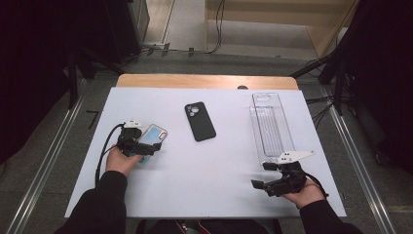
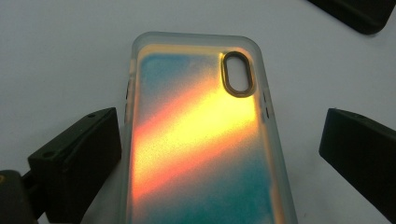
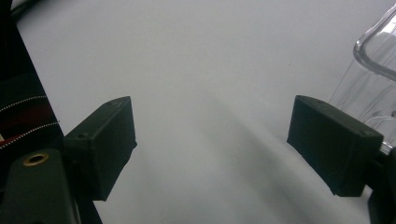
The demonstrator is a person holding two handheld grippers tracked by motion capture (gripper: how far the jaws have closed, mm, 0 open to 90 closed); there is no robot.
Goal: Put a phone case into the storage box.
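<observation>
The iridescent phone case (image 1: 152, 138) lies flat at the left of the high view, on the white table (image 1: 195, 180), well in from the table's left edge. The left gripper (image 1: 146, 147) sits over the case's near end. In the left gripper view its jaws stand wide apart on either side of the case (image 2: 201, 140): the left one is just beside the case's long edge, the right one stands clear of the other edge with bare table between, and neither presses on it. A black phone case (image 1: 199, 121) lies near the middle of the high view, apart from the iridescent one, with open table between them. At the lower right of that view the right gripper (image 1: 272, 181) rests near the table's front edge, jaws spread and holding nothing. Just beyond it stands a clear plastic tray (image 1: 270, 124), whose rim shows at the right edge of the right gripper view (image 3: 373, 56).
</observation>
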